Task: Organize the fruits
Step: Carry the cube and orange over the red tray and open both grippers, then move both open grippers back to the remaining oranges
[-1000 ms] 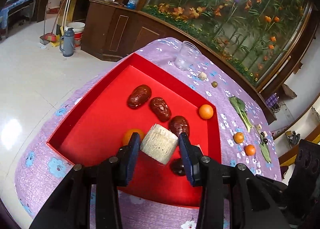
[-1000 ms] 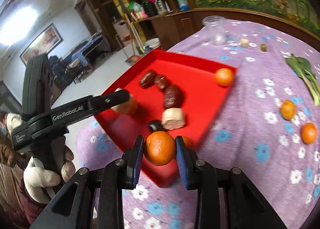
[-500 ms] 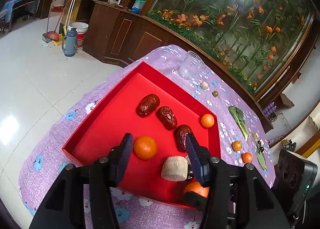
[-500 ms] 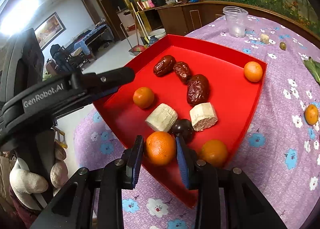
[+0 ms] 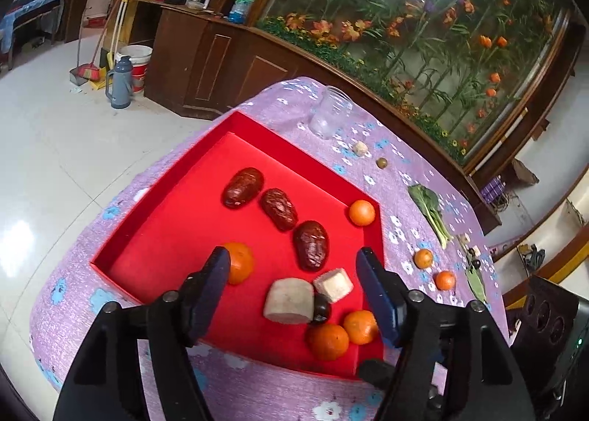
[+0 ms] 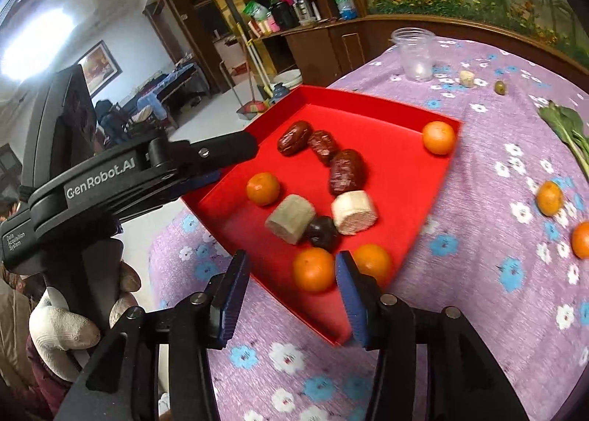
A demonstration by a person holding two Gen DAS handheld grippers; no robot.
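Both jaws just opened; orange point(image 6: 313, 269) released into red tray point(image 6: 423, 200).

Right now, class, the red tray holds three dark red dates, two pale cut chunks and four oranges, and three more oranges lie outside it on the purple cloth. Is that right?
Not quite. Only two oranges lie outside the red tray on the purple cloth: one and another beside it, as the right wrist view shows. The three dates, two pale chunks and four oranges in the tray are as stated.
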